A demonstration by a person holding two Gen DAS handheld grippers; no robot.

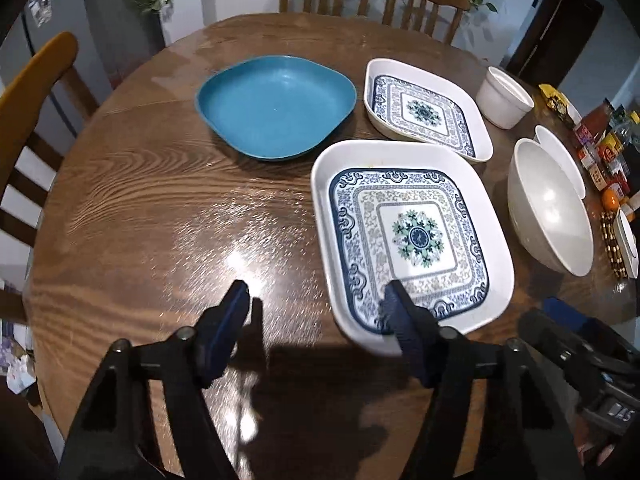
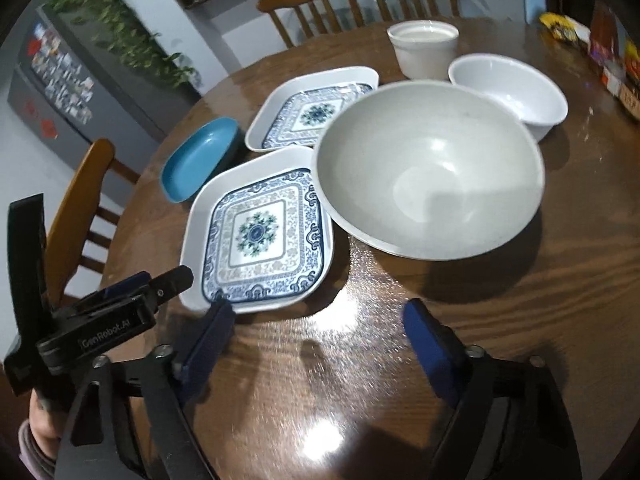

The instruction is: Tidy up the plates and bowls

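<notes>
On the round wooden table (image 1: 152,216) lie a teal plate (image 1: 276,106), a far patterned square plate (image 1: 426,110) and a near patterned square plate (image 1: 412,236). To their right stand a large grey-white bowl (image 1: 550,224), a smaller white bowl (image 1: 560,158) and a white cup-like bowl (image 1: 504,98). My left gripper (image 1: 318,302) is open and empty, its right finger over the near plate's front left edge. My right gripper (image 2: 320,320) is open and empty above bare table, in front of the large bowl (image 2: 430,168) and near plate (image 2: 258,232).
Wooden chairs (image 1: 36,112) stand at the left and far sides of the table. Boxes, packets and an orange (image 1: 610,198) crowd the table's right edge. The left gripper's body (image 2: 96,320) shows in the right wrist view at the lower left.
</notes>
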